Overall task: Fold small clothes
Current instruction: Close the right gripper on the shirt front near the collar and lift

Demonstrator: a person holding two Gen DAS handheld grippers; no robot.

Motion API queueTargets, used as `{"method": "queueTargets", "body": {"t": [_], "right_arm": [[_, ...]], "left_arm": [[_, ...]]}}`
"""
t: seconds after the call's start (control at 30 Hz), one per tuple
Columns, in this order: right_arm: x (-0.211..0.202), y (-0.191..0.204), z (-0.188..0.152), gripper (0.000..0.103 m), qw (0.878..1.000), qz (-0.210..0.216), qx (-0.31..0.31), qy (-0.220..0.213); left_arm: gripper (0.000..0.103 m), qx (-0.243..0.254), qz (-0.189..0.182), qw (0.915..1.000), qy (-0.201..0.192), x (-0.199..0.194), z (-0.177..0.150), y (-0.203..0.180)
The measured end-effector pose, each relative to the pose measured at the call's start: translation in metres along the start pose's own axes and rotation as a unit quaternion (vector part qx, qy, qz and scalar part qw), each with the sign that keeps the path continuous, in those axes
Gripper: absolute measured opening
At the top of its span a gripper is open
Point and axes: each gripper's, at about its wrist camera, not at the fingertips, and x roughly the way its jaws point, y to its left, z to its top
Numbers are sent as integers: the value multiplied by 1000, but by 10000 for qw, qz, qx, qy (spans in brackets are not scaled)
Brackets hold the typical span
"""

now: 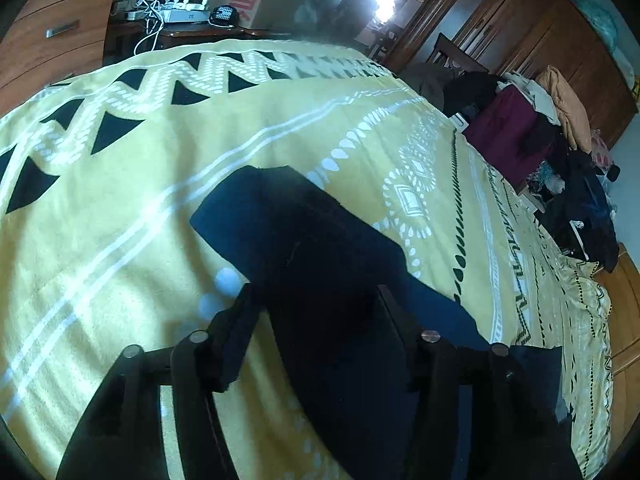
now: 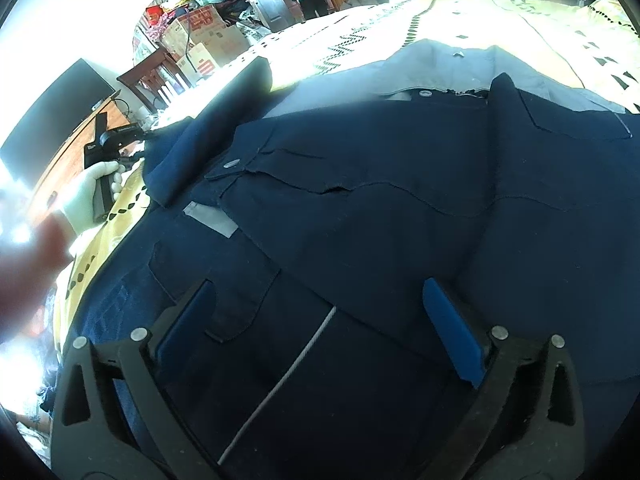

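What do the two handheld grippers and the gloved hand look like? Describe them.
The left gripper has black angular fingers with round metal pins. The right gripper has the same black frame and pins, with blue pads. In the right wrist view, the left hand wears a white glove on a black handle.

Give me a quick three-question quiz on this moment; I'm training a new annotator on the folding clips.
1. True or false: the right gripper is shut on the navy shirt.
2. What does the shirt lie on? A) a wooden floor B) a yellow patterned bedspread C) a glass table
3. Fill in: in the right wrist view, the left gripper, held by a gloved ____, meets the shirt's sleeve.

Key: 1 false, its fingers stand wide apart over the fabric; 2 B; 3 hand.
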Motion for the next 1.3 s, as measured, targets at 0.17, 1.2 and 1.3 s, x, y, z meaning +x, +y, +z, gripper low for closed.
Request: {"method": "queueTargets", "body": {"t": [0.17, 1.2, 1.3], "right_arm": [[-13, -10, 3, 46, 9991, -24, 408, -70], [-36, -142, 20, 65, 9648, 960, 2447, -36], [-28, -142, 24, 31, 9607, 1092, 2553, 26]], "left_arm": [[20, 350, -708, 9968, -143, -13, 2, -35], [60, 1987, -1960, 9592, 458, -93, -135, -186], [60, 2291, -1562, 9591, 560, -73, -129, -182]]}}
